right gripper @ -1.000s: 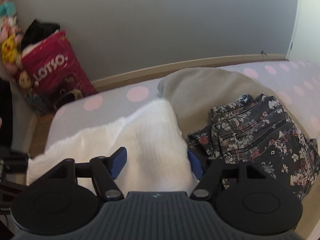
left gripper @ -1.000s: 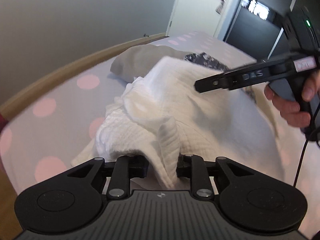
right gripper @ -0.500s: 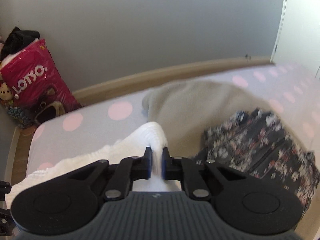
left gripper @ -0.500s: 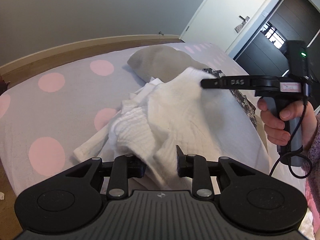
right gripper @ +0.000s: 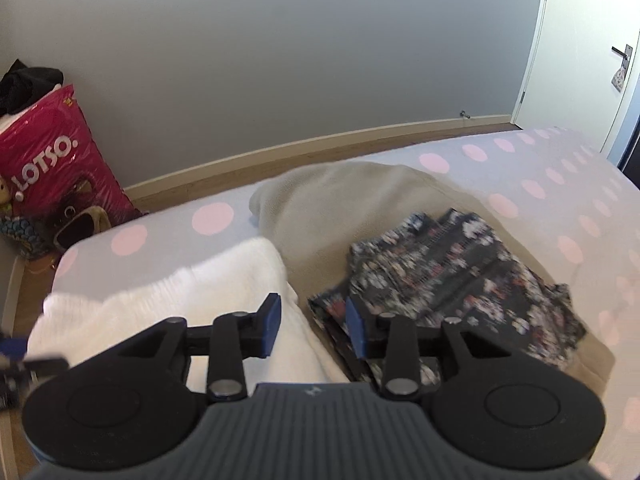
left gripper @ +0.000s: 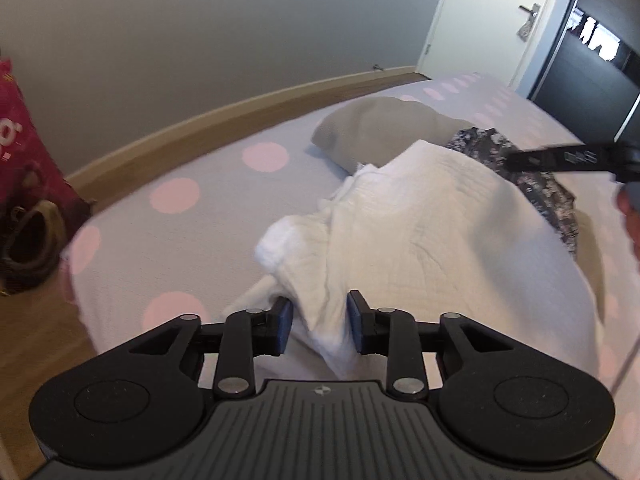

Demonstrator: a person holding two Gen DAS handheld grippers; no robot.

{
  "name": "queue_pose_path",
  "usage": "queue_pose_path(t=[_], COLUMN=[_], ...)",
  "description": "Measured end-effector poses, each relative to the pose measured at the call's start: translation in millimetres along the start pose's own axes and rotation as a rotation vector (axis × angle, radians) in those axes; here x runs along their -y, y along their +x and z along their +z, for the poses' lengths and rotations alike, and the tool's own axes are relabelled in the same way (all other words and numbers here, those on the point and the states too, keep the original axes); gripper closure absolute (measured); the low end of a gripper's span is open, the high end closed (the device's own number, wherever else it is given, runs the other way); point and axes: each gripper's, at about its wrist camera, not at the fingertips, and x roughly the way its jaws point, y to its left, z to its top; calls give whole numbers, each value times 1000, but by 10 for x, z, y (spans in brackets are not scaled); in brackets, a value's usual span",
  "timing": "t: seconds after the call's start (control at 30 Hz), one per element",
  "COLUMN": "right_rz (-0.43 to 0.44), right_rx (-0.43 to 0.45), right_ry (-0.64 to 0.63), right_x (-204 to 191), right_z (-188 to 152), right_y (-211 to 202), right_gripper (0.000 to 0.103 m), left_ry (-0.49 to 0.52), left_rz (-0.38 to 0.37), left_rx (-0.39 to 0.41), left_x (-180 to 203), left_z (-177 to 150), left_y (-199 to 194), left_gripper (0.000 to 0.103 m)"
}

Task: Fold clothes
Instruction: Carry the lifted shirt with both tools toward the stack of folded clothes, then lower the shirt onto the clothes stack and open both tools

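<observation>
Both jaws just opened, gripping nothing, above white garment [left gripper: 420, 220]; pink bag [right gripper: 44, 172] stuffed.

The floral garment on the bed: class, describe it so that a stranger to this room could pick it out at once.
Start at the bed, whose pale cover has pink dots. On it a beige garment lies spread, and the floral garment rests on top of that, right of the white garment. It alone is dark, printed all over with small flowers.

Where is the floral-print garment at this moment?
In the right wrist view the floral-print garment lies right of centre on the beige garment, just right of the white garment, on the polka-dot bed.
</observation>
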Motion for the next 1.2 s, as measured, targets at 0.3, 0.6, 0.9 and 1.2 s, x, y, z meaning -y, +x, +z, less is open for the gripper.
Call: queue_pose_path(t=[0.3, 0.6, 0.9, 1.2], right_rz=[-51, 61, 81, -40], right_rx=[-83, -80, 53, 172], right_ry=[96, 480, 531, 407], right_x=[577, 966, 849, 828], right_z=[-1010, -1783, -1772, -1338], right_y=[-524, -454, -700, -1067], right_gripper=[56, 45, 90, 92], left_ry=[70, 180, 285, 267], left_rz=[27, 36, 139, 164], left_rx=[134, 61, 14, -8], left_x=[117, 394, 575, 634], left_z=[-13, -38, -144, -181], left_y=[-161, 180, 400, 407], left_gripper=[69, 65, 97, 98])
